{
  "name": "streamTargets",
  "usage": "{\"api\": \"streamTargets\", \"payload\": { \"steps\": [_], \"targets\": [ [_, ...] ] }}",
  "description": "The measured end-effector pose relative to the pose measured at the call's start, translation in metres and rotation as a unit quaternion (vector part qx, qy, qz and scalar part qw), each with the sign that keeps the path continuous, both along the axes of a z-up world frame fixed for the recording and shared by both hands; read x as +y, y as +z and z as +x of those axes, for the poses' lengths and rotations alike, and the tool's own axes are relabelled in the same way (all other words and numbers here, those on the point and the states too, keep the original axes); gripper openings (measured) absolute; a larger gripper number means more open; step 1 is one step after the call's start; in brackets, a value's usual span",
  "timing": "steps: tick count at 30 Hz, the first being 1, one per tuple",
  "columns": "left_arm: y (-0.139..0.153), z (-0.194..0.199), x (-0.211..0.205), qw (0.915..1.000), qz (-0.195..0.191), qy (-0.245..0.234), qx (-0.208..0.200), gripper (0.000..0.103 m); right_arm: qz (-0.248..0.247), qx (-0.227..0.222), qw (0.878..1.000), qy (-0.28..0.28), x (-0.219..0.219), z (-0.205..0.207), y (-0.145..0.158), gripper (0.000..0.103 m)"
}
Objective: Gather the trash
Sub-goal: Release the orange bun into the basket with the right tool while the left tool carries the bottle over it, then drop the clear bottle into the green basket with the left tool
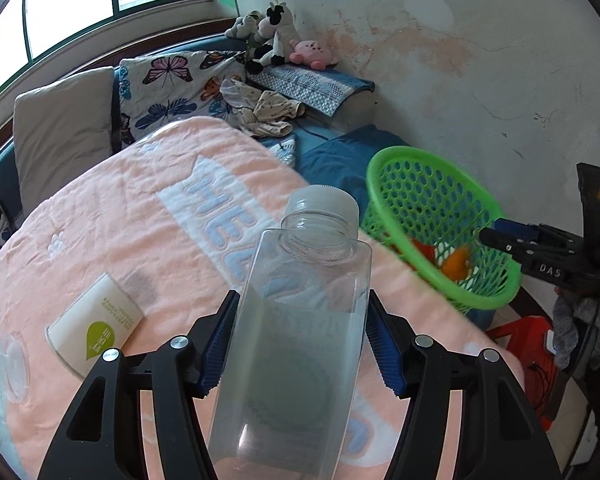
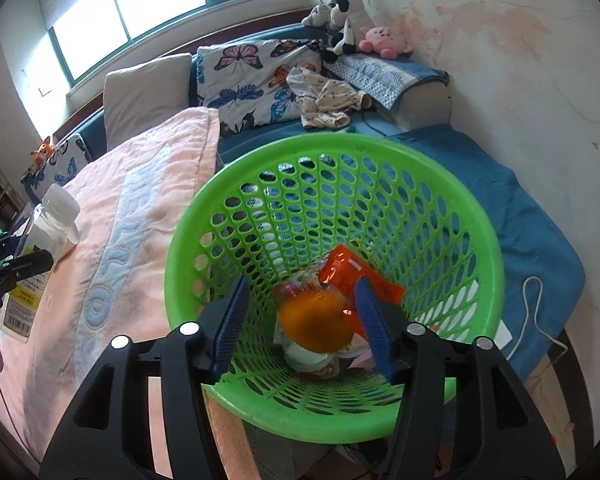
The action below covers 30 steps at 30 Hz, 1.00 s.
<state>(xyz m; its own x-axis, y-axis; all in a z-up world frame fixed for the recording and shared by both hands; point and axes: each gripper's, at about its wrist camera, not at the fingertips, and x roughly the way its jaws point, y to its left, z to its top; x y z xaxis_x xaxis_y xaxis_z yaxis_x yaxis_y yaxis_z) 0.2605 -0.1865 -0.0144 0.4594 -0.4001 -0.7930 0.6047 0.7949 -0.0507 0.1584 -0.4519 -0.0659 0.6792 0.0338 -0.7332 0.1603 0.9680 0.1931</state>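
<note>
My left gripper is shut on a clear plastic bottle with a white cap, held above the pink blanket. The bottle also shows at the left of the right wrist view. A green mesh basket is tilted toward me, right under my right gripper, which is open with its fingers over the basket's mouth. An orange blurred item is in the air between the fingers, above an orange wrapper and other trash in the basket. The basket and right gripper show at the right of the left wrist view.
A white carton and a clear round lid lie on the blanket at the left. Pillows, crumpled clothes and plush toys sit toward the headboard. A blue sheet covers the bed's right side by the wall.
</note>
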Motion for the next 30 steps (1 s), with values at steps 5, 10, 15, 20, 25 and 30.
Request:
{"api": "streamTargets", "payload": {
  "steps": [5,10,15,20,25,30],
  "targets": [
    [0.011,-0.006,-0.029,0.9997,-0.012,-0.019,-0.003,0.06,-0.001,-0.012,1.0,-0.001,-0.002,-0.013,0.008,0.057],
    [0.014,-0.011,-0.065,0.9992,-0.014,-0.037,-0.001,0.06,-0.014,-0.028,0.999,-0.003,-0.005,-0.03,0.018,0.059],
    [0.007,-0.011,-0.1,0.9988,-0.016,-0.045,0.013,0.06,-0.026,-0.044,0.999,-0.009,-0.011,-0.049,0.026,0.062],
    [-0.003,-0.009,-0.132,0.9982,-0.013,-0.052,0.028,0.06,-0.022,-0.049,0.998,-0.018,-0.023,-0.061,0.024,0.063],
    [-0.016,0.001,-0.157,0.9975,-0.006,-0.045,0.055,0.06,-0.014,-0.046,0.999,-0.026,-0.03,-0.066,0.02,0.063],
    [-0.026,0.01,-0.175,0.9967,0.002,-0.038,0.072,0.06,-0.004,-0.044,0.999,-0.03,-0.036,-0.067,0.015,0.064]
  ]
}}
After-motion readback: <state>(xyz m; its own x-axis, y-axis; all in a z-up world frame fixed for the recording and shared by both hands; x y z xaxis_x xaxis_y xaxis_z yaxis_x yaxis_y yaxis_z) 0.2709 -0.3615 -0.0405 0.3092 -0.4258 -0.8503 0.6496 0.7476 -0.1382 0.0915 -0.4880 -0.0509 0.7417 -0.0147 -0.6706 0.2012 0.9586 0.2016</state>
